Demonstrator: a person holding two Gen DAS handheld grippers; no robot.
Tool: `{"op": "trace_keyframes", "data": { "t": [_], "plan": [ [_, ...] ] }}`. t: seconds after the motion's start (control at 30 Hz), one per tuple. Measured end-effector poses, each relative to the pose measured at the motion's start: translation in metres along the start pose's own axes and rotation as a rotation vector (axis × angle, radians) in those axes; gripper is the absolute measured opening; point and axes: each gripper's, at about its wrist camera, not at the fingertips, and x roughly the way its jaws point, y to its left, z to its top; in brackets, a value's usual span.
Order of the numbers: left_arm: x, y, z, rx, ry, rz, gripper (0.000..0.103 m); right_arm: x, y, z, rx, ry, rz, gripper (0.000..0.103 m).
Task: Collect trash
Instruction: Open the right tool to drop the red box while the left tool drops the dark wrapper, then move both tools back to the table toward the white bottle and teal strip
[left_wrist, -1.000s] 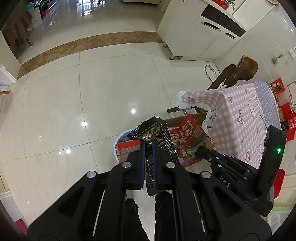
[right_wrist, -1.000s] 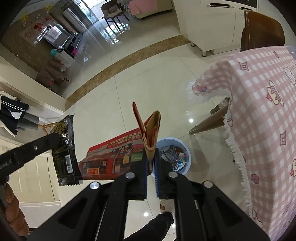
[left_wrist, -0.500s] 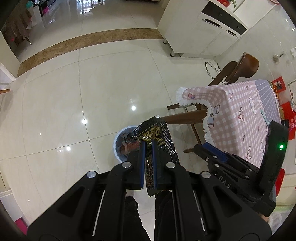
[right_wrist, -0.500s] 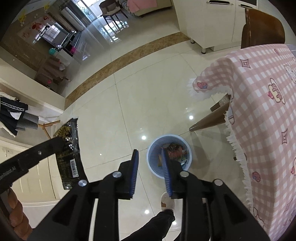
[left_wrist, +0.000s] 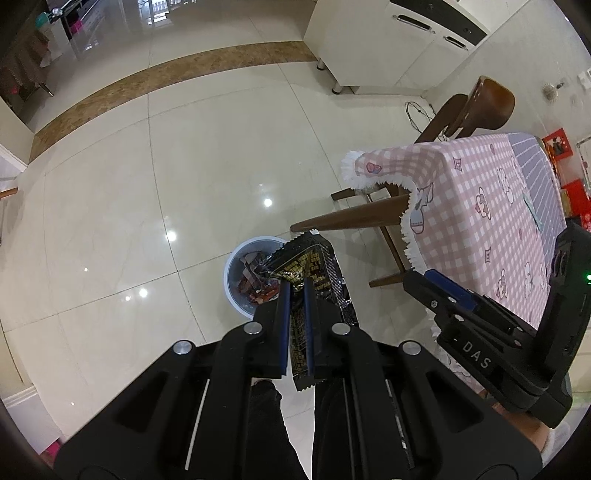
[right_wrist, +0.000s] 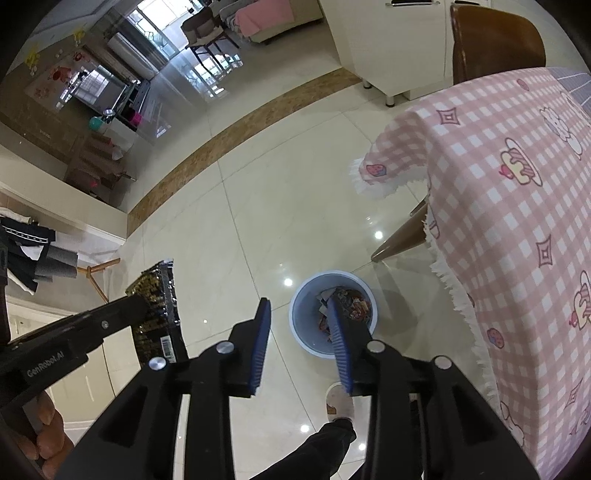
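Observation:
A black and gold snack wrapper (left_wrist: 314, 269) hangs over the floor, with my left gripper (left_wrist: 294, 290) shut on it. Just beyond it on the tiles stands a pale blue bin (left_wrist: 236, 280) holding red and dark wrappers. In the right wrist view my right gripper (right_wrist: 298, 306) has its jaws opening with nothing between them, and the bin (right_wrist: 306, 332) lies straight below them with its trash (right_wrist: 351, 306) showing. The left gripper (right_wrist: 140, 301) and its wrapper (right_wrist: 159, 295) appear at the left there. The right gripper (left_wrist: 424, 280) shows at the right of the left wrist view.
A table under a pink checked cloth (right_wrist: 517, 206) stands right of the bin, its wooden leg (left_wrist: 351, 219) slanting close to the rim. A brown chair (left_wrist: 480, 107) and white cabinet (left_wrist: 388, 40) sit beyond. A person's dark trouser leg (left_wrist: 266, 417) and slipper (right_wrist: 338, 402) are below.
The red carton that my right gripper held has dropped into the bin, and that gripper's jaws have spread apart. My left gripper has carried the black wrapper closer over the bin.

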Motion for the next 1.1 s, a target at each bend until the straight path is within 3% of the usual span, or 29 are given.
{"op": "trace_keyframes", "data": {
  "t": [0.4,0.63,0.67,0.73,0.77,1.1],
  "plan": [
    [0.006,-0.015,0.002,0.010,0.023,0.032,0.007,-0.018,-0.015,-0.003,0.019,-0.037,-0.009,0.038],
    [0.019,-0.015,0.003,-0.053,0.095,0.048,0.010,-0.025,-0.031,-0.005,0.046,-0.045,-0.008,0.041],
    [0.020,-0.016,0.002,-0.057,0.096,0.056,0.019,-0.025,-0.033,-0.005,0.050,-0.046,-0.009,0.041],
    [0.019,-0.018,0.001,-0.065,0.091,0.062,0.055,-0.026,-0.037,-0.006,0.056,-0.044,-0.009,0.042],
    [0.018,-0.020,0.001,-0.066,0.081,0.056,0.064,-0.026,-0.039,-0.007,0.062,-0.044,-0.008,0.042],
    [0.024,-0.048,0.001,-0.011,0.098,0.055,0.064,-0.036,-0.064,-0.008,0.100,-0.060,-0.009,0.042]
  ]
}}
